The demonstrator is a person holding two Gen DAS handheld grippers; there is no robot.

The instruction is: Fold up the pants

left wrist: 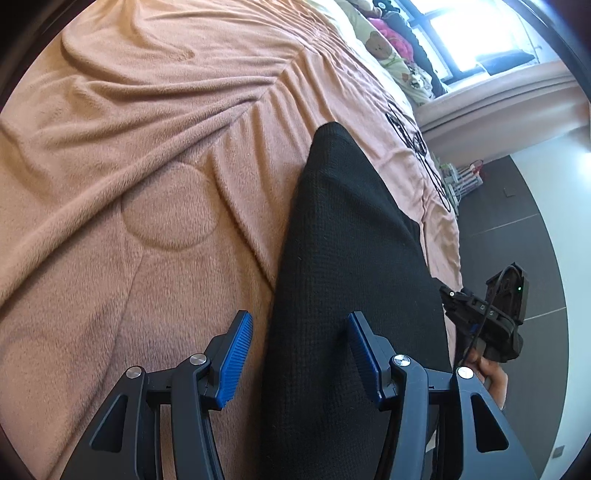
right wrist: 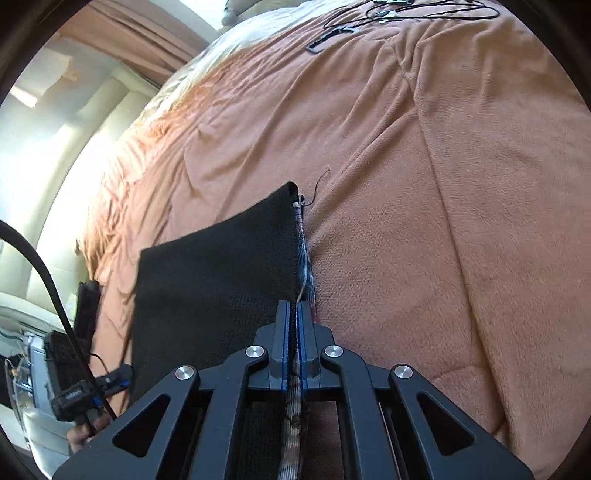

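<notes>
**Soft knit, one edge pinched**

Your right gripper [right wrist: 293, 314] is clamped on the pants [right wrist: 221, 273] at their patterned edge, black cloth draped across the blanket [right wrist: 424, 221]. Your left gripper [left wrist: 299, 354] gapes wide over them, empty. They look light and floppy, so take hold at a hem or corner, not mid-panel

Bed with rumpled peach fleece blanket [left wrist: 147, 147], filling most of both views. Bright window [left wrist: 476, 33] at upper right of the left view, pillows and plush toys [left wrist: 384, 44] below it. Dark tiled floor [left wrist: 517, 236] at right. Black cables [right wrist: 406, 11] on the blanket, top of the right view.
</notes>
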